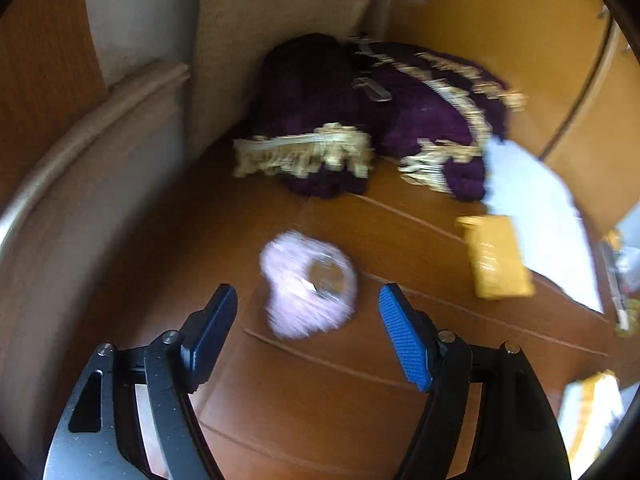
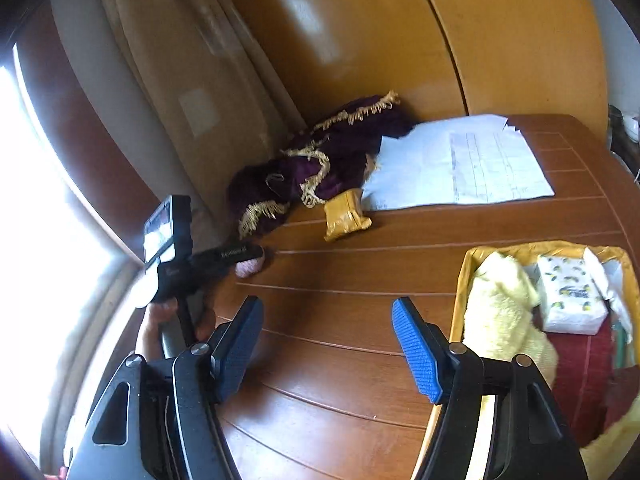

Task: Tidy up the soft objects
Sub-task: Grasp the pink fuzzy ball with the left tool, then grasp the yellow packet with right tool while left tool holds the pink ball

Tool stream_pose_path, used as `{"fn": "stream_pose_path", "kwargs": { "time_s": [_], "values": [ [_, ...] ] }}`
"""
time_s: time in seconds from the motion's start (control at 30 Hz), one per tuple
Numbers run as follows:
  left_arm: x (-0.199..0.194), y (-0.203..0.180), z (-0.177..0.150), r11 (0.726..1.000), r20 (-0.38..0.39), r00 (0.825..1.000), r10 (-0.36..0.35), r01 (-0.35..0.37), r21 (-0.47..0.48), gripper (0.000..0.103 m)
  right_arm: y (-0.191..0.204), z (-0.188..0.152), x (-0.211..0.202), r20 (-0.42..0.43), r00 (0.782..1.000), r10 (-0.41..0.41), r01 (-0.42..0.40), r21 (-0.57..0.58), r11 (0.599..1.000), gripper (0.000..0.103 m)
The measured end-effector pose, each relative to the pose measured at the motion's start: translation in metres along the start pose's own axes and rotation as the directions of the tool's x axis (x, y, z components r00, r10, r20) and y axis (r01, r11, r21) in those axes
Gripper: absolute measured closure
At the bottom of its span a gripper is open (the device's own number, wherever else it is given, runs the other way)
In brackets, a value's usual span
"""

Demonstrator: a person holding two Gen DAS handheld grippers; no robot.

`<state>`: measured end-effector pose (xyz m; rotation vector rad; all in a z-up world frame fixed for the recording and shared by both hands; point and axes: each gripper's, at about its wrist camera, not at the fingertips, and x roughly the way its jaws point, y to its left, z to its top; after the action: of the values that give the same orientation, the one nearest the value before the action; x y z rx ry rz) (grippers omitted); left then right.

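A fluffy pink soft object point(image 1: 308, 286) with a shiny round centre lies on the wooden table just ahead of my left gripper point(image 1: 308, 312), which is open with the pink object between and slightly beyond its fingertips. In the right wrist view the left gripper point(image 2: 256, 254), held by a hand point(image 2: 160, 320), partly hides the pink object point(image 2: 250, 267). My right gripper point(image 2: 328, 334) is open over bare table. A purple fringed cloth point(image 1: 360, 120) point(image 2: 320, 168) is heaped in the back corner. A yellow basket point(image 2: 464, 280) at the right holds a pale yellow towel point(image 2: 500, 312).
A yellow packet point(image 1: 498, 256) point(image 2: 346, 216) and white papers point(image 1: 532, 204) point(image 2: 460, 160) lie behind the middle of the table point(image 2: 360, 280). The basket also holds a tissue pack point(image 2: 570, 294) and a red cloth point(image 2: 584, 376). A curtain point(image 2: 192, 80) and wooden wardrobe doors point(image 2: 480, 40) border the table.
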<state>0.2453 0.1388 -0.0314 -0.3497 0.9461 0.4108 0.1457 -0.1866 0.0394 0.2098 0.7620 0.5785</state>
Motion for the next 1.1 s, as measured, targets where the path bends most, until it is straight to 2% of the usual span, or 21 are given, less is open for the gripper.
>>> {"fn": "stream_pose_path", "kwargs": {
  "time_s": [0.03,0.1,0.13,0.17,0.27,0.33,0.4,0.53,0.7,0.77,0.83,0.9,1.1],
  "values": [
    [0.005,0.001,0.001,1.000,-0.002,1.000,0.010,-0.010,-0.006,0.034,0.000,-0.002,0.006,-0.009,1.000,-0.014,0.014,-0.008,1.000,0.035],
    [0.012,0.000,0.001,0.999,-0.006,0.999,0.037,-0.037,-0.001,0.049,-0.001,-0.006,0.011,-0.025,0.999,-0.027,0.027,-0.014,1.000,0.036],
    [0.013,0.000,0.000,0.998,0.003,0.998,0.059,-0.059,-0.004,0.052,-0.002,-0.007,0.013,-0.029,0.999,-0.028,0.028,-0.014,1.000,0.036],
    [0.013,0.000,-0.001,0.997,0.013,0.997,0.071,-0.071,-0.004,0.060,-0.004,-0.009,0.014,-0.031,0.999,-0.030,0.030,-0.010,1.000,0.036],
    [0.008,0.002,-0.006,0.998,0.008,0.998,0.058,-0.058,0.007,0.068,-0.008,-0.011,0.016,-0.039,0.999,-0.027,0.027,0.002,1.000,0.037],
    [-0.001,0.005,-0.010,1.000,-0.044,0.999,0.000,0.000,-0.021,0.070,-0.008,-0.012,0.018,-0.046,0.999,-0.028,0.029,0.005,1.000,0.038],
    [-0.023,0.006,-0.021,0.998,-0.048,0.997,-0.054,0.053,-0.026,0.070,-0.008,-0.012,0.019,-0.053,0.998,-0.029,0.029,0.008,1.000,0.038],
    [-0.076,0.008,-0.057,0.990,0.012,0.991,-0.135,0.135,-0.029,0.070,-0.001,-0.011,0.019,-0.093,0.995,-0.017,0.019,0.018,1.000,0.038],
    [-0.101,0.013,-0.089,0.978,0.083,0.975,-0.205,0.208,-0.031,0.070,0.022,-0.002,0.028,-0.142,0.986,-0.087,0.084,-0.033,0.996,0.038],
    [-0.105,0.017,-0.094,0.969,0.115,0.965,-0.235,0.242,-0.052,0.070,0.032,0.004,0.041,-0.186,0.978,-0.096,0.085,-0.063,0.994,0.038],
    [-0.105,0.019,-0.093,0.969,0.124,0.965,-0.230,0.239,-0.061,0.070,0.038,0.017,0.059,-0.223,0.969,-0.106,0.088,-0.087,0.992,0.038],
    [-0.106,0.015,-0.091,0.968,0.128,0.963,-0.236,0.245,-0.056,0.070,0.043,0.034,0.082,-0.229,0.959,-0.168,0.144,-0.119,0.982,0.038],
    [-0.106,0.026,-0.089,0.960,0.120,0.960,-0.254,0.265,-0.094,0.070,0.038,0.075,0.167,-0.317,0.915,-0.251,0.212,-0.152,0.965,0.038]
  ]
}}
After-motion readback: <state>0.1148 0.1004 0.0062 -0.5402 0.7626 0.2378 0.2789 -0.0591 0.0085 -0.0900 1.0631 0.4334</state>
